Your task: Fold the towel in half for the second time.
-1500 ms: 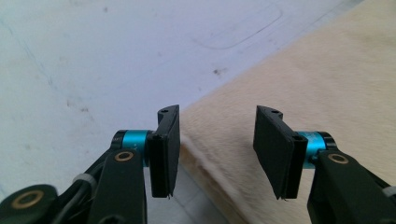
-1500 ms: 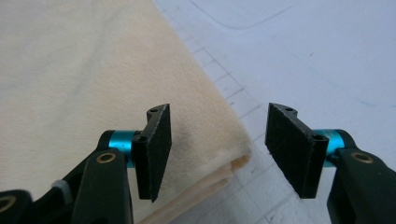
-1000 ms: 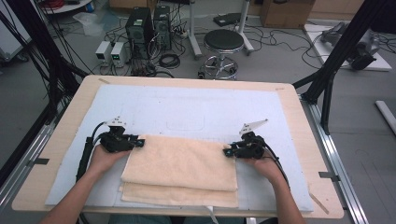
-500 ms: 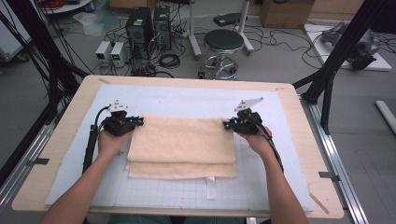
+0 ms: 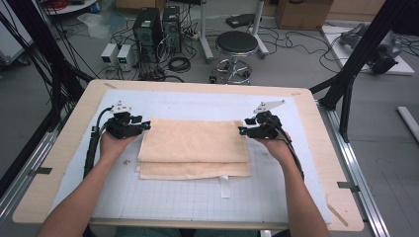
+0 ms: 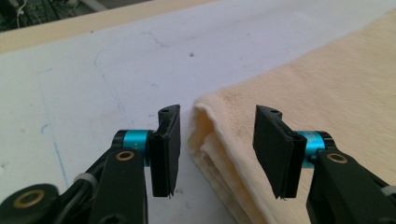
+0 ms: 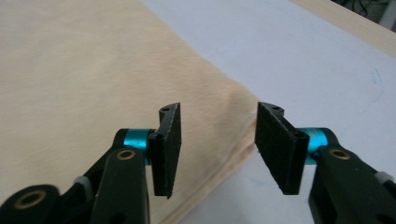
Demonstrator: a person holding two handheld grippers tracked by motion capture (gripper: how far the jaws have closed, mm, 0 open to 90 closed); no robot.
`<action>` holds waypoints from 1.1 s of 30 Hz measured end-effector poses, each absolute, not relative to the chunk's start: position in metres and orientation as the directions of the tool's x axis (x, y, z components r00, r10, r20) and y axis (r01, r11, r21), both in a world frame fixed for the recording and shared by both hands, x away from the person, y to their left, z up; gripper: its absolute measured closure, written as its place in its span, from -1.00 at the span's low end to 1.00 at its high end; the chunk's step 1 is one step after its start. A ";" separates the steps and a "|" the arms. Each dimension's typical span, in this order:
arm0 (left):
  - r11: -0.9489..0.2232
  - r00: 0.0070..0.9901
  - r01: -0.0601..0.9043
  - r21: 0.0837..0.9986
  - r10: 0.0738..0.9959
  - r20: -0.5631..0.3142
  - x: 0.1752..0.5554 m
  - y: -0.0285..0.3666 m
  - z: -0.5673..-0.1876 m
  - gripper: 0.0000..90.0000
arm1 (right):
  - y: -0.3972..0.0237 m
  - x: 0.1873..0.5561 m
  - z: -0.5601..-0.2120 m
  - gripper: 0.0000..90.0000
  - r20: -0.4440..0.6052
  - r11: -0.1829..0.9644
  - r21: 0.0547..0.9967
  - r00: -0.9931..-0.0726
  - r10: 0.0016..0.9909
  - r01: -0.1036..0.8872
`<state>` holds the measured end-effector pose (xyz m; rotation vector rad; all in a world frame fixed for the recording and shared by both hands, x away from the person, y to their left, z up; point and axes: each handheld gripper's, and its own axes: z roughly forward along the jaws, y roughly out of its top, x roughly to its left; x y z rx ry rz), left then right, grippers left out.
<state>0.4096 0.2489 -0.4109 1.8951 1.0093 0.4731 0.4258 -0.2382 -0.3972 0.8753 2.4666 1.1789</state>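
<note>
High view — folded fuzzy cream towel [image 5: 193,148], left tongs [image 5: 146,125], right tongs [image 5: 241,130] both agape.

Towel [image 5: 193,148] lying folded — lower layers mostly hiding under top fold, only front strip peeking out. In left gripper view, towel [image 6: 299,107] running off right and bottom edges; layer count at corner too blurred to tell. In right gripper view, towel [image 7: 84,70] running off top, left and bottom edges. Small white tag [image 5: 225,186] sticking out at front — any print too small to read. Forearms running off bottom edge in high view. Table [image 5: 64,163] near corners cut off there too.
</note>
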 end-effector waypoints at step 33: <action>-0.466 0.825 0.352 0.812 0.564 -0.034 0.328 0.241 -0.430 0.14 | -0.229 0.344 -0.435 0.11 -0.009 0.579 0.756 -0.880 0.474 0.305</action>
